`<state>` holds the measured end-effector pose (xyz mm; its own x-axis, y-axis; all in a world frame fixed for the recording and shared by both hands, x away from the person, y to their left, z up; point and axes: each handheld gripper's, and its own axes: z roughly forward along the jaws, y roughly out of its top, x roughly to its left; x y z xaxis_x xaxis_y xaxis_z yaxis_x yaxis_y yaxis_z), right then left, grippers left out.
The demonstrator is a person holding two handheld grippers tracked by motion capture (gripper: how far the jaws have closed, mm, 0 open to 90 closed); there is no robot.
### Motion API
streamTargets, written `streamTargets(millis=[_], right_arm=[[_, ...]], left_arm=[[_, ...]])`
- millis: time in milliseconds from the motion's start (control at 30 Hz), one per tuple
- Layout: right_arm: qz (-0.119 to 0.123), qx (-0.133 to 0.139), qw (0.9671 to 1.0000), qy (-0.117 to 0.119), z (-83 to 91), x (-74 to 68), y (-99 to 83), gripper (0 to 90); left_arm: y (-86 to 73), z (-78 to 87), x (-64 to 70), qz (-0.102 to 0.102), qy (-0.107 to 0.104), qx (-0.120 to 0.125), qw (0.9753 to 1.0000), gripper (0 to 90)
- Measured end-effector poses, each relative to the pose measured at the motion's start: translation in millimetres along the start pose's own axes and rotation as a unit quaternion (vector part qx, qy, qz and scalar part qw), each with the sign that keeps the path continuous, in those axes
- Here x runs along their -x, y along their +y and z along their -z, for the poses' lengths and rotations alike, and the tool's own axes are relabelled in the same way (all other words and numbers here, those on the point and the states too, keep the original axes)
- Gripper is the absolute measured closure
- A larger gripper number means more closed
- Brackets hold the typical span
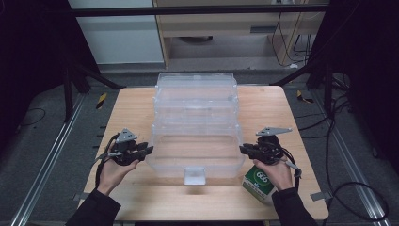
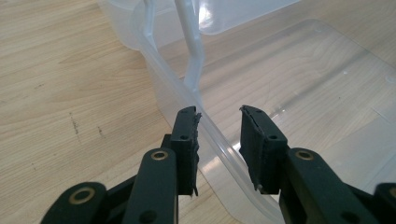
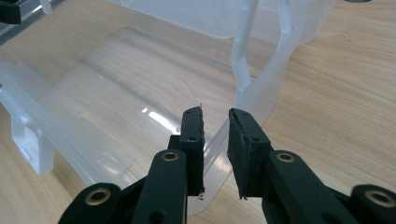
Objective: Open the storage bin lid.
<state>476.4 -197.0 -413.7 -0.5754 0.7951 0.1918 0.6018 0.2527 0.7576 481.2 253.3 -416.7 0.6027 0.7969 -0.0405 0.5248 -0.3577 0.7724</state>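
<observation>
At centre frame in the high view, on the wooden table (image 1: 263, 101), sits a clear plastic box (image 1: 195, 125). Flanking its near end, left gripper (image 1: 147, 150) and right gripper (image 1: 243, 149), jaws apart astride the rim (image 2: 219, 140), not clamped. Lower right, beside the right hand (image 1: 277, 172), stands a green carton (image 1: 258, 182).

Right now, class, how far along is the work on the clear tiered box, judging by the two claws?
Done: the clear tiered box stands spread open in steps on the table. In hand: the left claw and the right claw each straddle a side rim of the lowest tray, jaws open, not yet clamped. Left: gripping the rims and whatever follows. The green carton sits by the right hand, untouched.
</observation>
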Motion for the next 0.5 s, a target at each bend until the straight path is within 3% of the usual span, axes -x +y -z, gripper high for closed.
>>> streamTargets(millis=[267,500], right_arm=[[0.003,-0.004,1.0,-0.005,0.3,-1.6,1.0,75.0],[0.011,0.015,0.9995,-0.024,16.0,-2.3,3.2,59.0]], left_arm=[[-0.2,3.3,-1.7,-0.007,0.01,0.011,0.9999,63.1],[-0.3,15.9,-11.4,-0.005,0.017,0.041,0.999,50.9]])
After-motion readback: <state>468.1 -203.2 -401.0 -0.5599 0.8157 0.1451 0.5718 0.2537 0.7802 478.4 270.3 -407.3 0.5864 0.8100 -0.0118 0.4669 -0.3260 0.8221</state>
